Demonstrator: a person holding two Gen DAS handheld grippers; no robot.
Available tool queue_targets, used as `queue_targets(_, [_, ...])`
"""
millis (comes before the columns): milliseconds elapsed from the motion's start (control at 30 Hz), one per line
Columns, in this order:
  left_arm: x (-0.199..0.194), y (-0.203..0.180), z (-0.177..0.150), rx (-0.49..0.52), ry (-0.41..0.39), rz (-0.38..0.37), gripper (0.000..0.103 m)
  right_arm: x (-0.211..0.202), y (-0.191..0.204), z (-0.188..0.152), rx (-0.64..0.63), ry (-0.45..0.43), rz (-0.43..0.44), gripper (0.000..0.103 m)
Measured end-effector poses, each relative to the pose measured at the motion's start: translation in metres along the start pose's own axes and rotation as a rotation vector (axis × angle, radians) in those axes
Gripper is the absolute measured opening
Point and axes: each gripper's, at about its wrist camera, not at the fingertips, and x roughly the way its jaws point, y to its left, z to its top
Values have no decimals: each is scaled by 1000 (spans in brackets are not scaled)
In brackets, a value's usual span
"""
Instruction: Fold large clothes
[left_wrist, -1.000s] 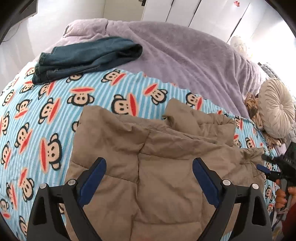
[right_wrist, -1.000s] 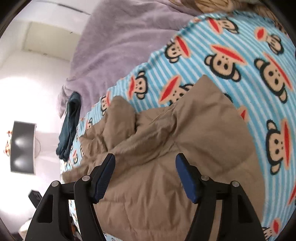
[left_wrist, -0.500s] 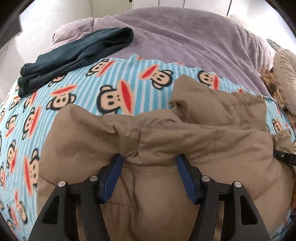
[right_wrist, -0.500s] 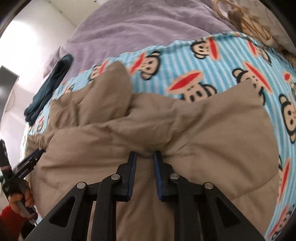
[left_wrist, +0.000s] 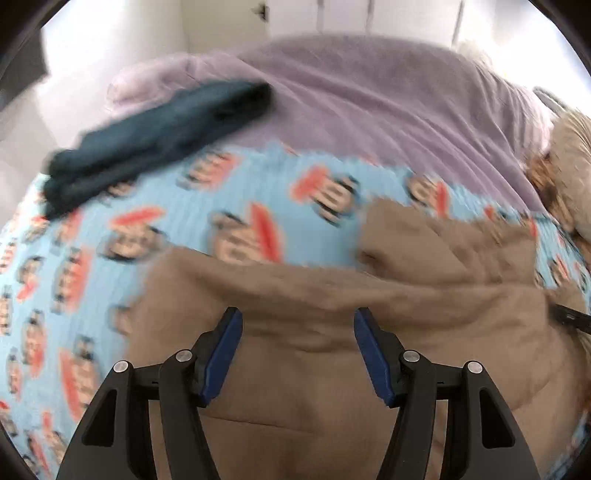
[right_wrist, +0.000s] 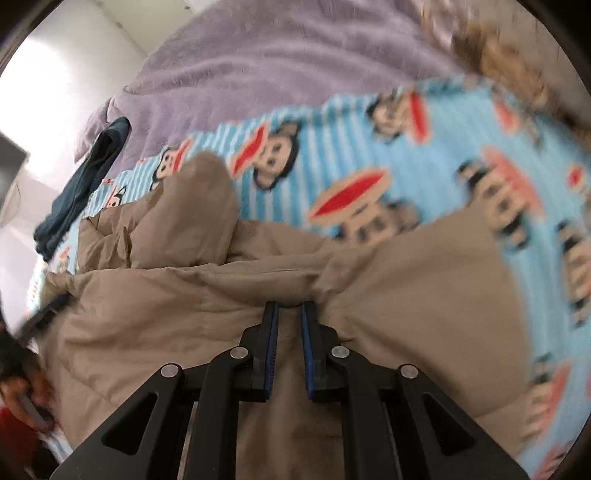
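A tan padded jacket lies on a blue blanket with a monkey print, its upper edge bunched into a thick fold. My left gripper straddles that fold with its jaws still apart, fabric between them. In the right wrist view the same jacket fills the lower frame. My right gripper is shut on the fold of the jacket, which puckers at the fingertips. The left gripper's tip shows at the jacket's left edge. The right gripper's tip shows at the far right of the left wrist view.
Folded dark jeans lie at the back left, partly on a lilac blanket. A round cream cushion sits at the right. White wardrobe doors stand behind the bed. The jeans also show in the right wrist view.
Both grippers came down onto the jacket's folded edge. The right gripper closed on the fold. The left gripper's jaws narrowed around it. Both views now blur with motion.
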Motion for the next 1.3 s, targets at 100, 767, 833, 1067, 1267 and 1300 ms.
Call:
queue_targets(100, [15, 35, 0, -96, 46, 20, 64, -16, -27, -3, 6, -49, -111, 13])
queue_targets(767, [4, 34, -3, -95, 58, 95, 68, 2, -50, 8, 175, -25, -149, 64])
queue_targets(833, [-10, 32, -5, -84, 54, 93, 82, -13, -45, 4, 176, -41, -137, 68])
queue_targets(1067, [-44, 19, -30, -80, 78, 69, 88, -41, -34, -19, 226, -19, -61, 81])
queue_targets(1267, [-64, 4, -56, -94, 103, 50, 103, -62, -25, -50, 261, -5, -2, 89])
queue_targets(1300, [-66, 2, -59, -97, 106, 43, 103, -64, -25, -55, 274, -1, 11, 93])
